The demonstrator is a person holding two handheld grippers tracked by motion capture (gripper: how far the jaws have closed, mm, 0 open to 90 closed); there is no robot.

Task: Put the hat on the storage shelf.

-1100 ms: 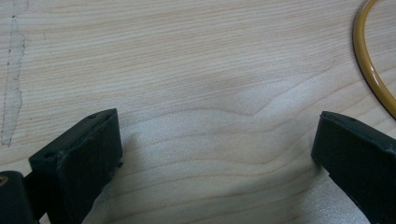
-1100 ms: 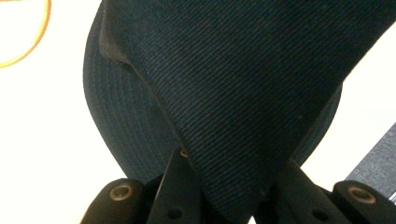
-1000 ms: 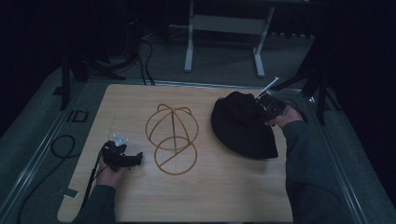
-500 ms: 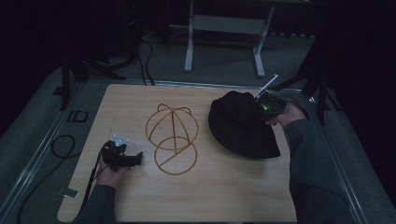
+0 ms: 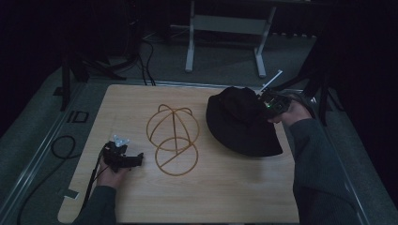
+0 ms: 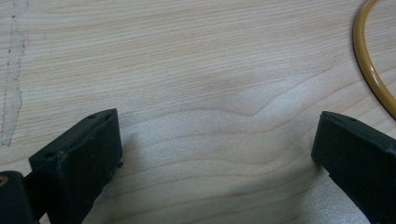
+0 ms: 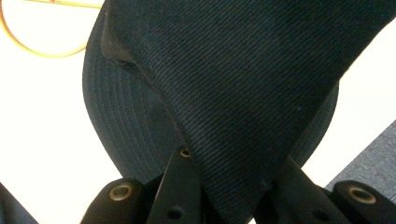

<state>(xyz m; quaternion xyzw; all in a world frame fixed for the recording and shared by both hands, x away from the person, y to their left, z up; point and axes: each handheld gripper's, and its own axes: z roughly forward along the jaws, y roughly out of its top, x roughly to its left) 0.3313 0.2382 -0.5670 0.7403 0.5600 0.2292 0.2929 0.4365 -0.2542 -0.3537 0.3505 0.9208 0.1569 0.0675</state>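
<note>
Right tongs clamped on black hat, near right edge of worktop, beside wire stand at centre. Left tongs wide apart, empty, resting near left front corner.

The wire stand sits near the middle of the bench. Right of the stand, close beside it but apart, is the hat, with the right gripper at the hat's far right edge, its jaws pinching the fabric. Left of the stand and nearer the person, the left gripper rests on the bench, just beside the stand's base ring. Behind the stand, beyond the bench's far edge, a frame stands on the floor.
</note>
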